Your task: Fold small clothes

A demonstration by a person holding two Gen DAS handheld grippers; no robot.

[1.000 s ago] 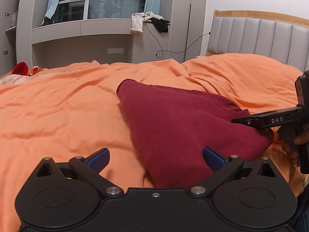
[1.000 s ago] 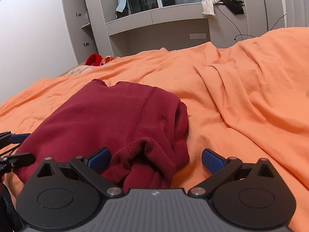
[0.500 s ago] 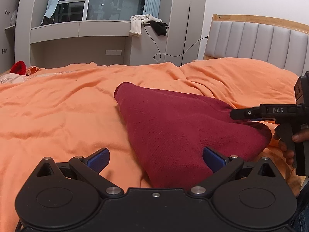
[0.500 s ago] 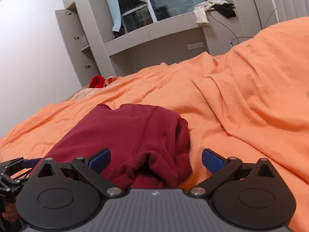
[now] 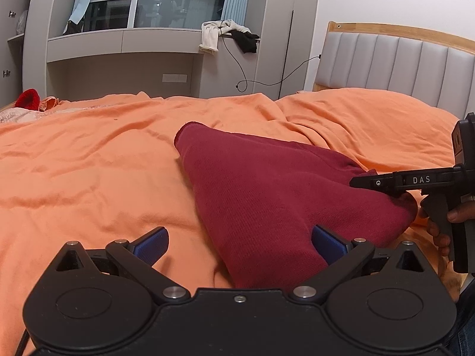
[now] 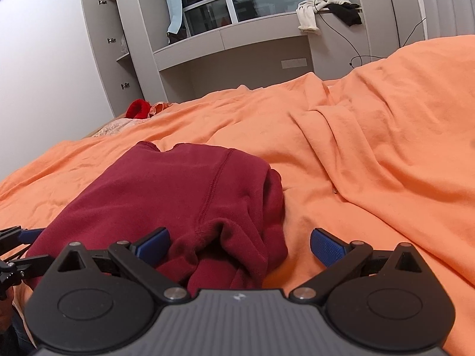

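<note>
1. Garment (image 5: 267, 195): dark red knit, folded into a bundle, lying on the orange duvet (image 5: 89, 172) near the front edge of the bed.
2. Left gripper (image 5: 240, 244): jaws wide apart, nothing between the pads; right pad (image 5: 328, 241) sits against the garment's near edge.
3. Right gripper (image 6: 240, 244): jaws wide apart, straddling the bunched end of the garment (image 6: 184, 195); not clamped.
4. Left view: right gripper (image 5: 368, 182) at the garment's right end, a hand (image 5: 445, 225) on its handle.
5. Headboard (image 5: 394, 59) at right.
</note>
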